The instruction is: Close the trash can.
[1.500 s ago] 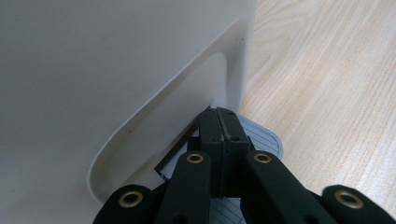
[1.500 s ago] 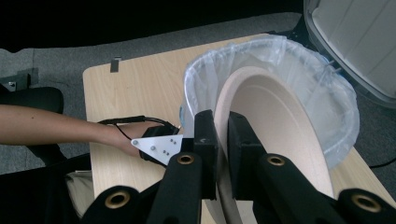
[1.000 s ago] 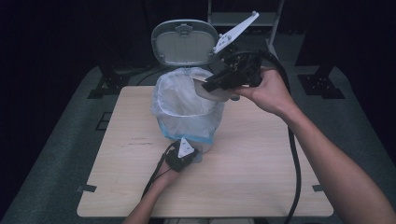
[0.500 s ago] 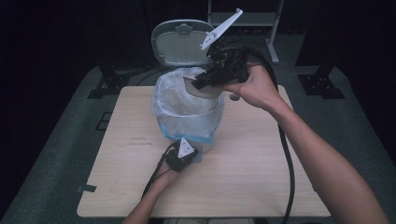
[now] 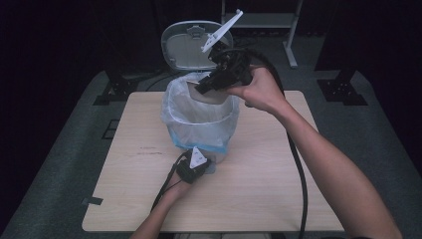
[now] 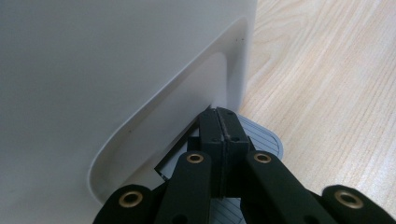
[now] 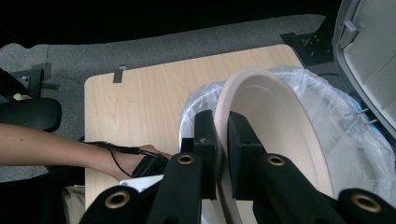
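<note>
1. High view: the right gripper (image 5: 205, 88) holds a beige plate (image 5: 211, 94) tilted over the open bin (image 5: 199, 119), lined with a clear bag (image 5: 171, 107); its lid (image 5: 186, 45) stands up behind. The left gripper (image 5: 199, 167) sits low at the bin's front base on the table (image 5: 268, 164).
2. Left gripper view: the jaws are fully together, tips on the grey pedal (image 6: 264, 140) at the bin's white wall (image 6: 102, 84), apparently pressing it to hold the lid up.
3. Right gripper view: the jaws clamp the plate's rim (image 7: 223, 121). The plate is above the bag, not yet dropped; letting go remains.
</note>
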{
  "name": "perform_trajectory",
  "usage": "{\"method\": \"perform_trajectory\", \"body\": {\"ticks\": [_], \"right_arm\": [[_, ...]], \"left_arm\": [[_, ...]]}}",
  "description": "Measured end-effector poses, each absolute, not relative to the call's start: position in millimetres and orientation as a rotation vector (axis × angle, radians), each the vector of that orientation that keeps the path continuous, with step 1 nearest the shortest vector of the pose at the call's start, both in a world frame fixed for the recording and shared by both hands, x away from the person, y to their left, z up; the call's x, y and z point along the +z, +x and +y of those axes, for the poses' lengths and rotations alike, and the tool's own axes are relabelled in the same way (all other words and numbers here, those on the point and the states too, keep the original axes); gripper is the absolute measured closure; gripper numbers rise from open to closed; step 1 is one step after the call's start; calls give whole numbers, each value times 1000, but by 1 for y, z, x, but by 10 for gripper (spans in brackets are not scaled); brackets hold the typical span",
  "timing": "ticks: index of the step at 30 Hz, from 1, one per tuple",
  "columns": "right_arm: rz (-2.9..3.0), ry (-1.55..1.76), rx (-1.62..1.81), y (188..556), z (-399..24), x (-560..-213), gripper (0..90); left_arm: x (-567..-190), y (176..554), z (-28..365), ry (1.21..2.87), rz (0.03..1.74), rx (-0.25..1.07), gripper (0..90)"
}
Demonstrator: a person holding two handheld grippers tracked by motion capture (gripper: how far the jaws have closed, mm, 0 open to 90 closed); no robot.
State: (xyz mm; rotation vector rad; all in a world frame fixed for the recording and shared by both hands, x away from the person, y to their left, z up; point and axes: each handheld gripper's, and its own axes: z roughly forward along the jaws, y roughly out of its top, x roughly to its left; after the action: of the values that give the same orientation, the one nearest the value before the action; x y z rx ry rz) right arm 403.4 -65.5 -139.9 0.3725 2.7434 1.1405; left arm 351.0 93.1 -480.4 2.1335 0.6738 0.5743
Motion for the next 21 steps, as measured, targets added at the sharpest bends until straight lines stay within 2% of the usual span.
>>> {"method": "perform_trajectory", "body": {"ticks": [21], "right_arm": [[2758,386,1152,422,-51,-149,830]], "left_arm": [[-480,351,93,2133,673,573,900]]}}
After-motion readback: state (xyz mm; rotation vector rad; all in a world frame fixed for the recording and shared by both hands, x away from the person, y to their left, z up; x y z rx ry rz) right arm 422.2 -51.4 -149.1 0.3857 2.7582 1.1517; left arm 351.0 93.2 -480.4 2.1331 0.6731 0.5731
